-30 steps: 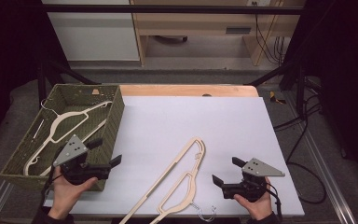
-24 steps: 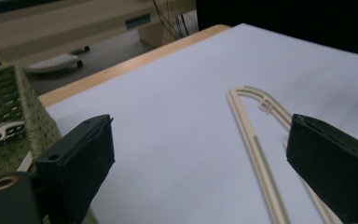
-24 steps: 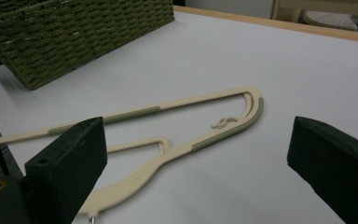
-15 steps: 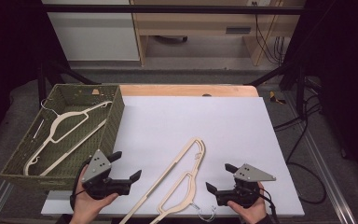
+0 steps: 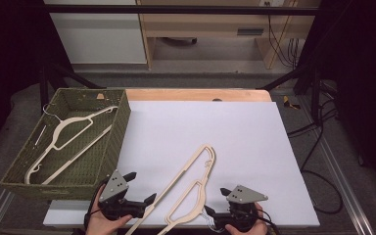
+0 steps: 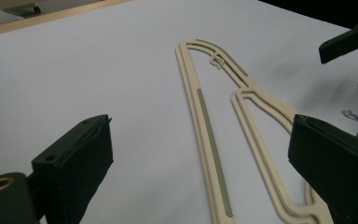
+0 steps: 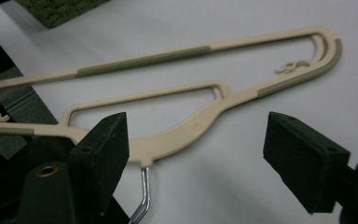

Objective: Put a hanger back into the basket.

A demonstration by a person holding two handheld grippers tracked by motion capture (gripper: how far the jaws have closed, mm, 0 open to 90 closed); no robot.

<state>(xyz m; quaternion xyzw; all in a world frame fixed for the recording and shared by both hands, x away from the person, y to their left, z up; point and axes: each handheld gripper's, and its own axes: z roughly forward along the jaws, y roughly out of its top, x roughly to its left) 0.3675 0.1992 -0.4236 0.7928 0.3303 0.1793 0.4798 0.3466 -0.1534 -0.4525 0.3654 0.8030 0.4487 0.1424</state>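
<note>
While the cream plastic hanger (image 5: pixel 188 188) lies flat on the white table (image 5: pixel 245 142) near its front edge, the left gripper (image 5: pixel 139 193) stands beside its long bar with jaws apart, gripping nothing. The right gripper (image 5: pixel 214 208), near the metal hook (image 7: pixel 144 196), has just been closing but its jaws remain apart, nothing clamped. A second hanger (image 5: pixel 68 142) lies in the green basket (image 5: pixel 122 122).

Black grippers, grey three-cornered plates, blocky black jaws, brass screws
</note>
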